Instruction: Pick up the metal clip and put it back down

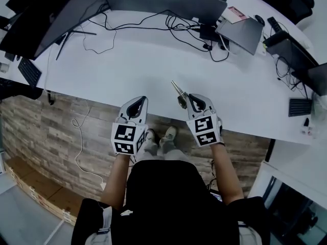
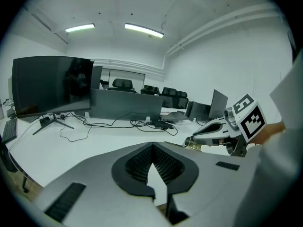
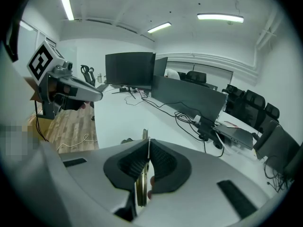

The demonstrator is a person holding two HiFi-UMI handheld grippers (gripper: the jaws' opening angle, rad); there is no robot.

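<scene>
My right gripper [image 1: 185, 98] is shut on the metal clip [image 1: 179, 92], a thin brass-and-silver piece that sticks out beyond the jaws, lifted over the near edge of the white desk [image 1: 153, 60]. In the right gripper view the clip [image 3: 141, 183] stands edge-on, pinched between the black pads. My left gripper [image 1: 137, 105] hovers level with it to the left, above the desk edge, jaws together and nothing between them [image 2: 152, 151]. From the left gripper view the right gripper [image 2: 208, 136] shows with the clip at its tip.
Dark monitors [image 1: 61, 9] and a tangle of black cables [image 1: 184, 29] fill the far part of the desk. A laptop [image 1: 240, 32] sits at the right back. Wooden floor [image 1: 51, 131] and the person's feet lie below the desk edge.
</scene>
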